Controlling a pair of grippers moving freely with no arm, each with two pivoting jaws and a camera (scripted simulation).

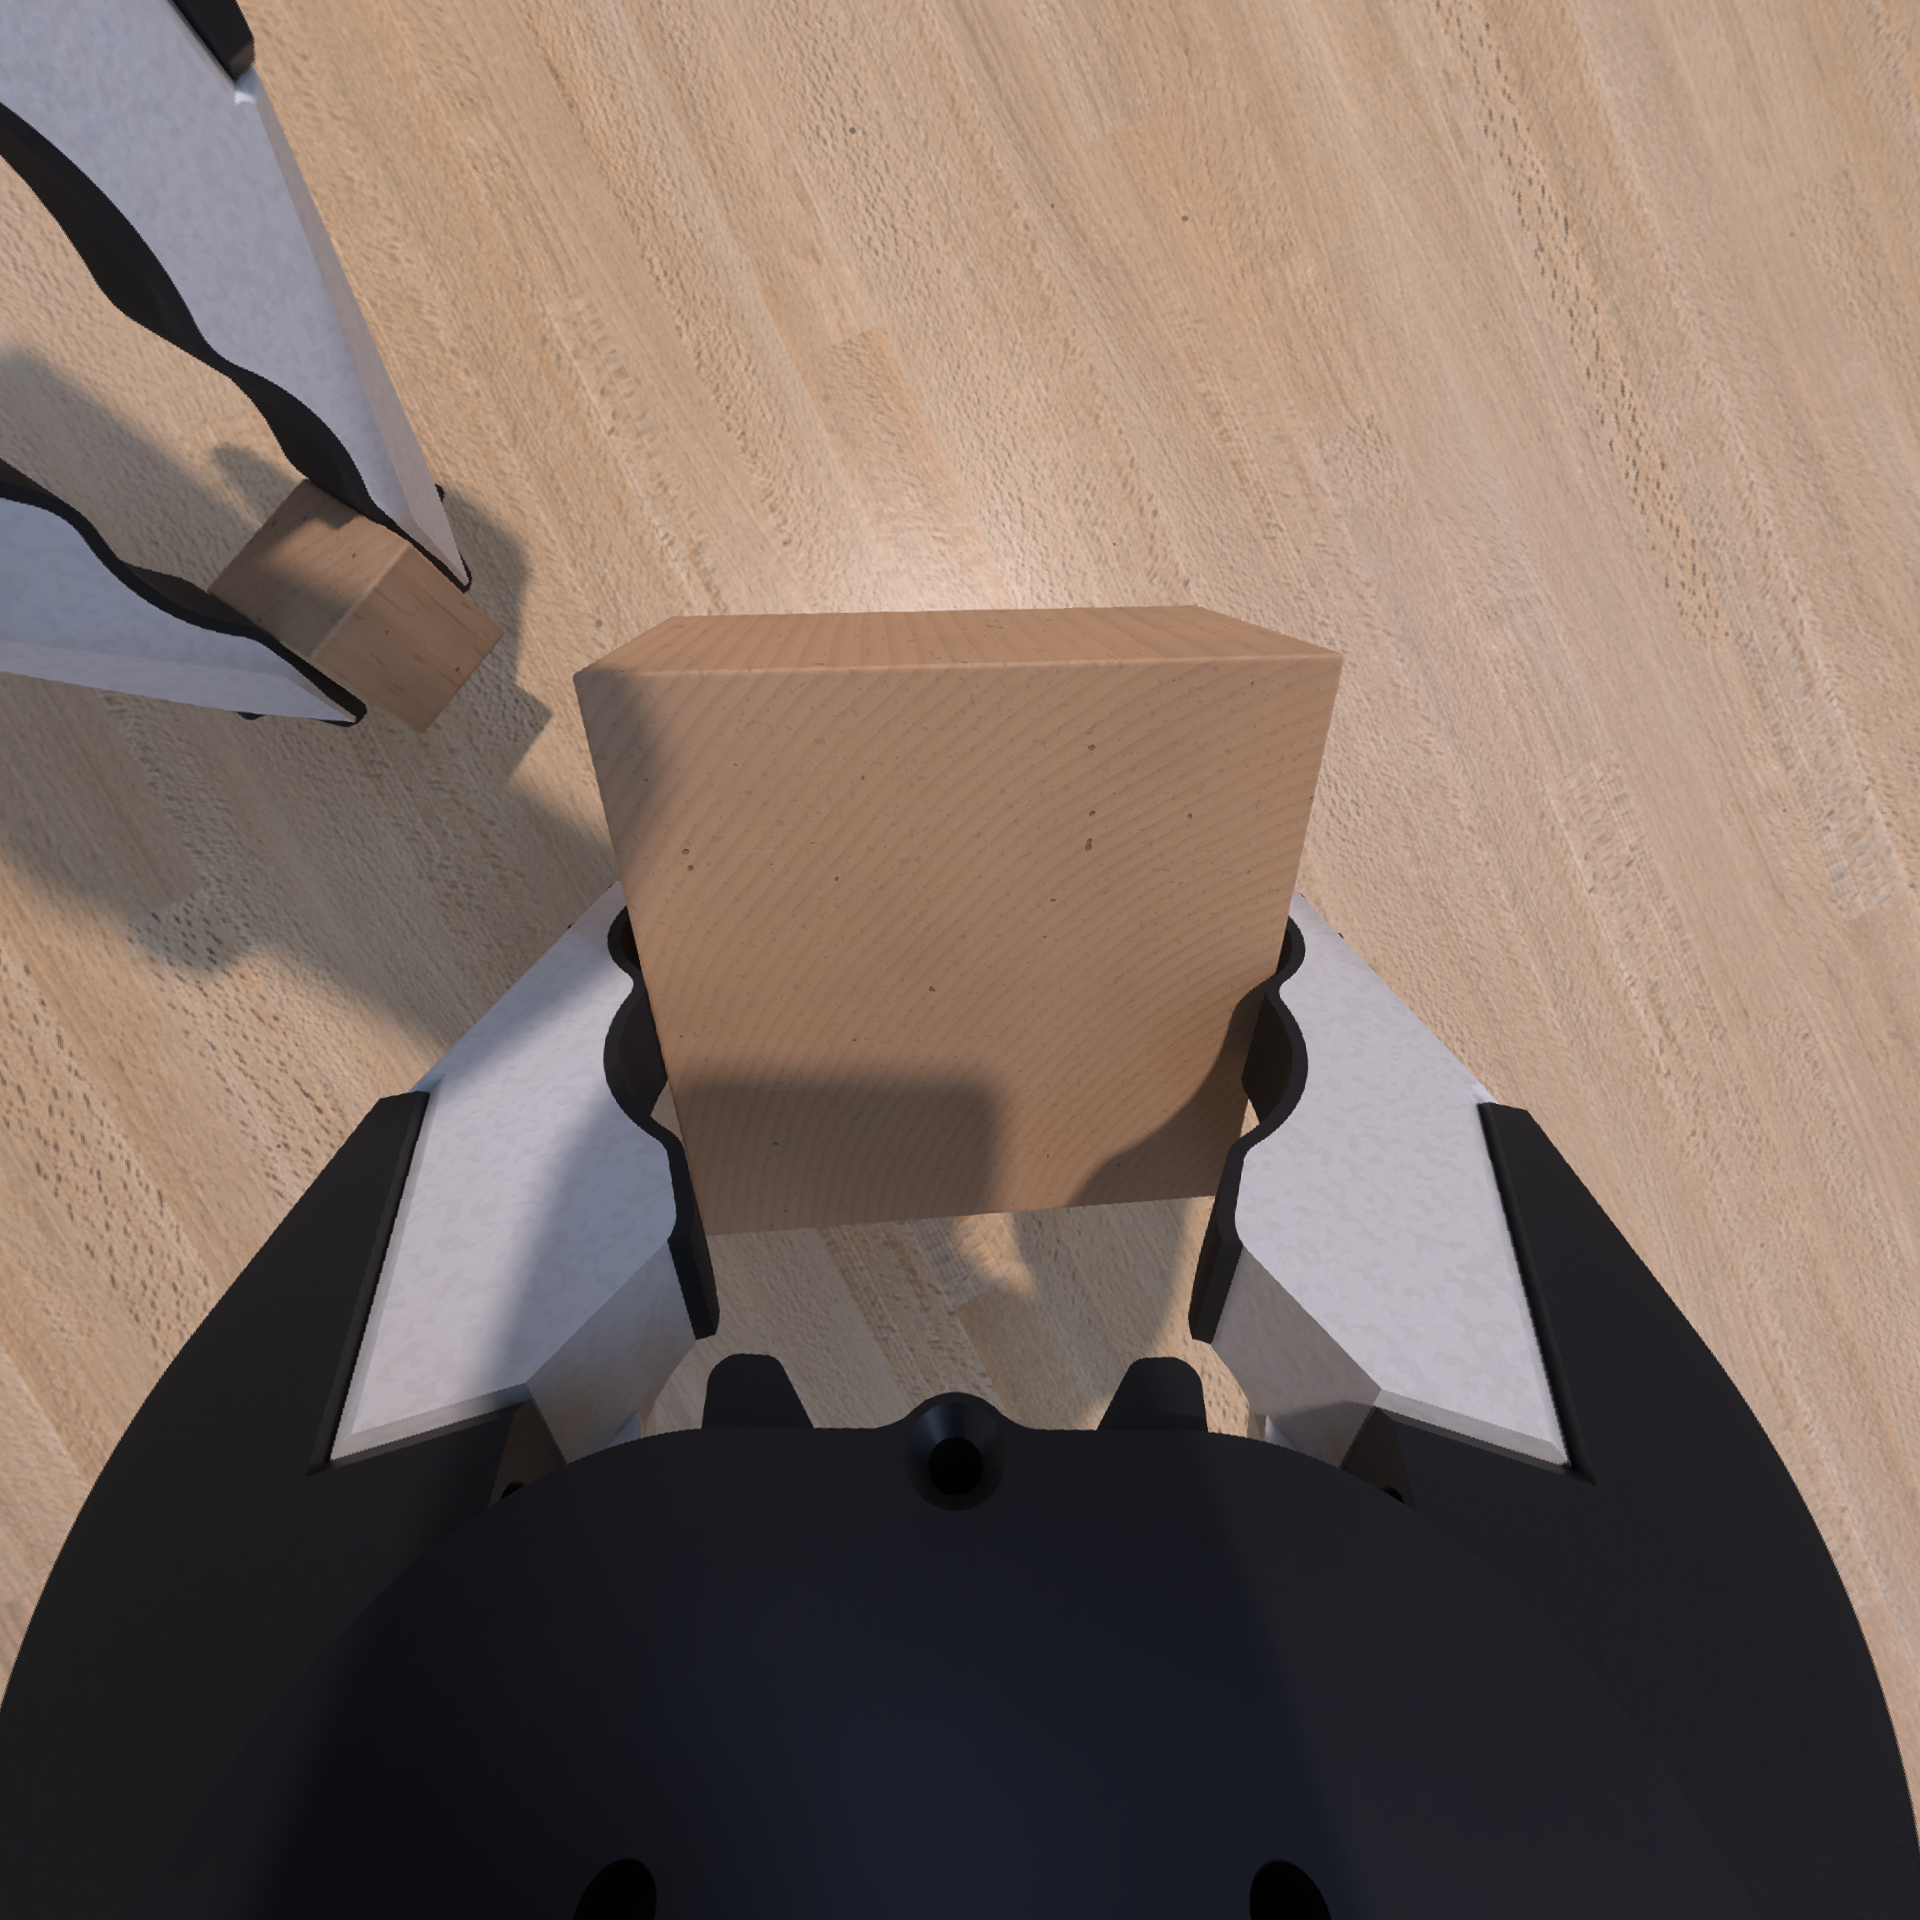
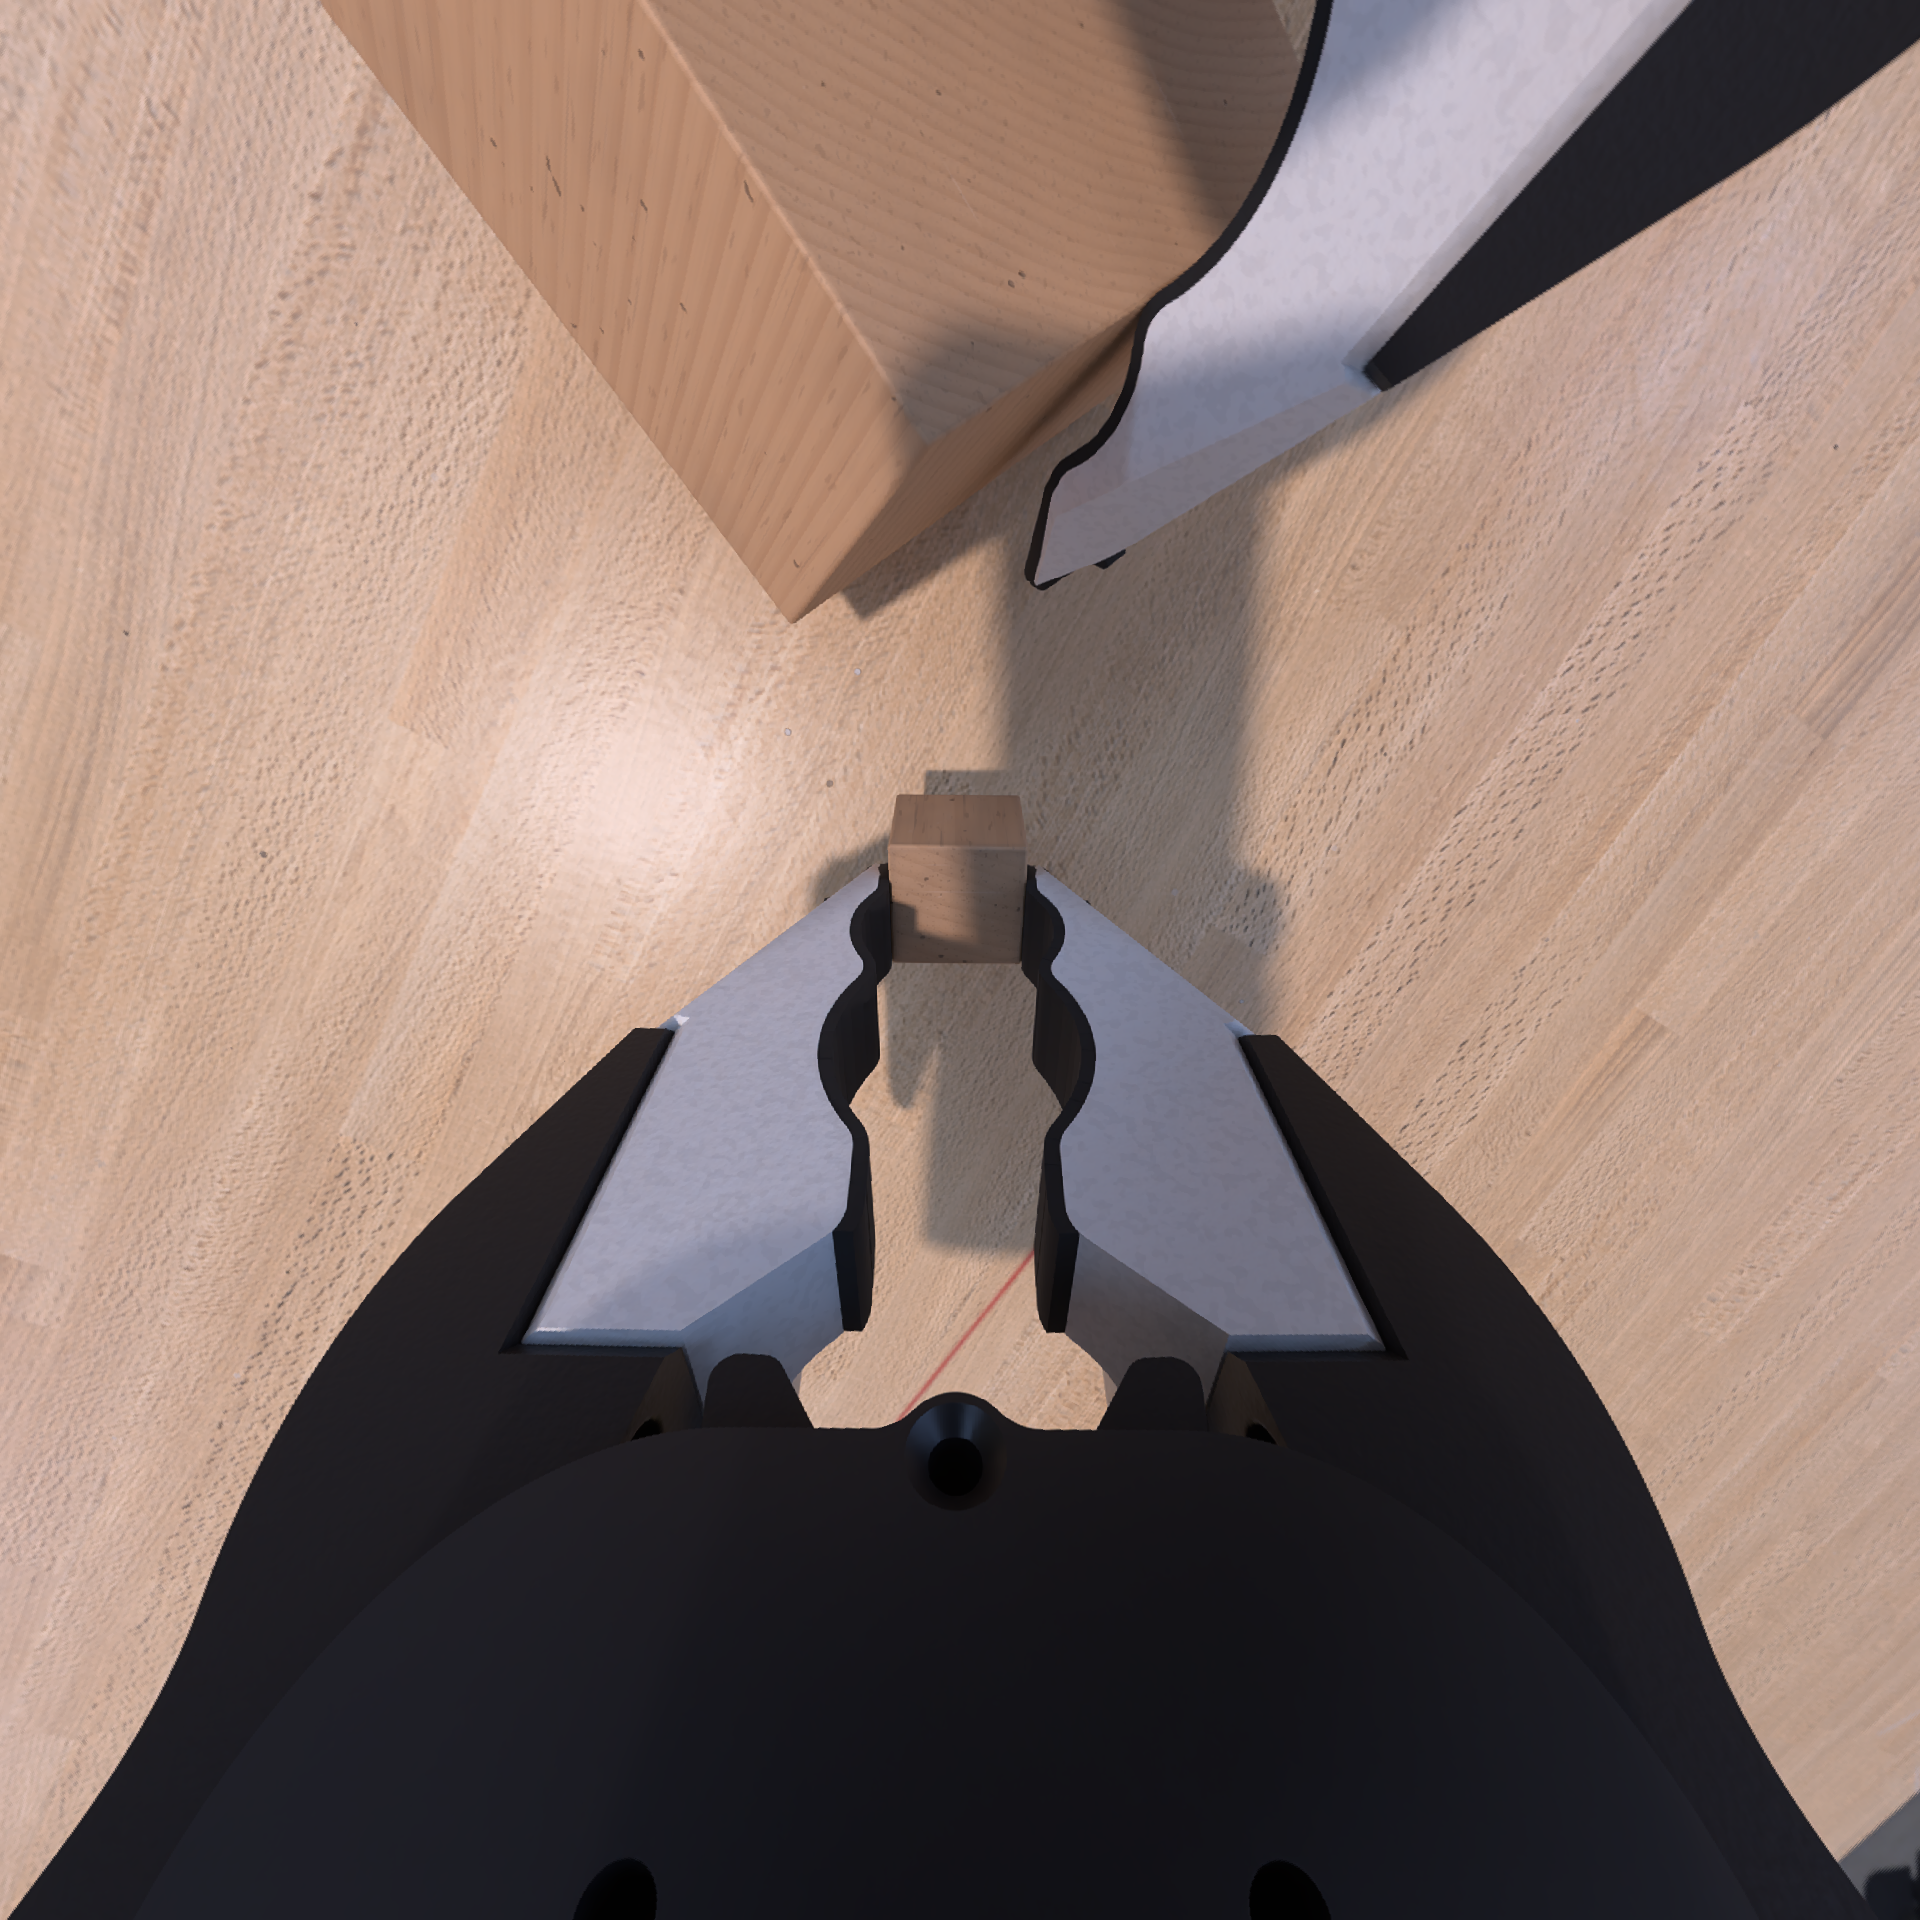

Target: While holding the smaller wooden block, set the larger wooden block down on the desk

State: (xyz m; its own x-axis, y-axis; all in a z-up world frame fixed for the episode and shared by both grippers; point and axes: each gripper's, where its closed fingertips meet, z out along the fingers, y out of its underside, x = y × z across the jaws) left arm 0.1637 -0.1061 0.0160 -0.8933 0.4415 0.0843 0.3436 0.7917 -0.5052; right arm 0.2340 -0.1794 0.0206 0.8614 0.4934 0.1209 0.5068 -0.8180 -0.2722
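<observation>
Matt, grained wood throughout — larger wooden block, smaller wooden block, paler desk faintly sheened.

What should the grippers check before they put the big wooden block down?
1. Left gripper clamps the large tan wooden block: ok.
2. Right gripper pinches the small tan wooden cube at its fingertips: ok.
3. Light wooden desk beneath the large block is bare: ok.
4. Blocks apart, not touching: ok.
5. Large block's gap above the desk: cannot tell.
</observation>
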